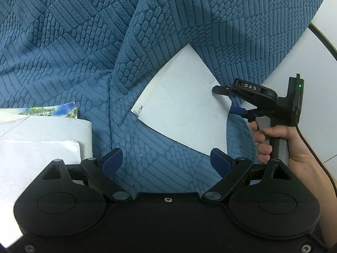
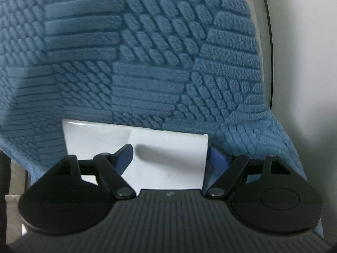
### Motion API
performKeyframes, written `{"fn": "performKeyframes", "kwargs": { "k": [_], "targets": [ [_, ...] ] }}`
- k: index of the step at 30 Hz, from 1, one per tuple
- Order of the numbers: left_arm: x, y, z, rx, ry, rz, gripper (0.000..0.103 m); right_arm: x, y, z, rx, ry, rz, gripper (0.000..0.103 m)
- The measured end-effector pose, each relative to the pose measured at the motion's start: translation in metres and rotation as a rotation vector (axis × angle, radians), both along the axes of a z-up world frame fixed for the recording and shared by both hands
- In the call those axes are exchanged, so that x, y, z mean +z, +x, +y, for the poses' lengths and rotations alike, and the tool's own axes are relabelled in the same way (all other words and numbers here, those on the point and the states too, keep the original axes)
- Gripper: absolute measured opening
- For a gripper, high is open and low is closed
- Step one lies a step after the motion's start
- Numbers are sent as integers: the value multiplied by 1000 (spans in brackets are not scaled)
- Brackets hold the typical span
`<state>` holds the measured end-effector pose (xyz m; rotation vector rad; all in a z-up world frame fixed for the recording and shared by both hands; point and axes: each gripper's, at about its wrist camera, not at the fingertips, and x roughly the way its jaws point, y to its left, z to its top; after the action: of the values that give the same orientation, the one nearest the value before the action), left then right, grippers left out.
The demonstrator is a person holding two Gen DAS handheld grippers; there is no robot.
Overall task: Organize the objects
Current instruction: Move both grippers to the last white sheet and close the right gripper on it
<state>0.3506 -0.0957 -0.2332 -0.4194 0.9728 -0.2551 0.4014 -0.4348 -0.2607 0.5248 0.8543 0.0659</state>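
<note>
A white booklet (image 1: 181, 105) lies on the blue textured sofa cushion (image 1: 84, 42), its far corner tucked under a cushion fold. My right gripper (image 1: 226, 100) reaches its right edge, one finger above and one below the cover; in the right wrist view (image 2: 170, 154) the booklet (image 2: 168, 158) sits between the wide-open blue fingers (image 2: 124, 156). My left gripper (image 1: 166, 160) is open and empty, hovering over the cushion just short of the booklet.
A stack of white papers (image 1: 42, 139) with a picture booklet (image 1: 52, 110) on its far side lies at the left. A white wall (image 2: 305, 63) and a dark curved frame (image 1: 322, 40) border the sofa at the right.
</note>
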Motion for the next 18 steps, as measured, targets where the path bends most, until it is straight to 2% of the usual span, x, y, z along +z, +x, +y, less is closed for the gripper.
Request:
{"fn": "performKeyframes", "kwargs": {
  "k": [2, 6, 12, 18],
  "targets": [
    [-1, 0, 2, 7, -4, 6, 89, -4, 2, -3, 3, 6, 3, 83],
    [-1, 0, 4, 15, -9, 5, 89, -5, 5, -6, 81, 64, -14, 83],
    [3, 0, 7, 30, -35, 6, 89, 9, -7, -12, 187, 165, -63, 82],
    [8, 0, 11, 51, -68, 3, 89, 38, -29, -20, 304, 209, -158, 65]
  ]
}}
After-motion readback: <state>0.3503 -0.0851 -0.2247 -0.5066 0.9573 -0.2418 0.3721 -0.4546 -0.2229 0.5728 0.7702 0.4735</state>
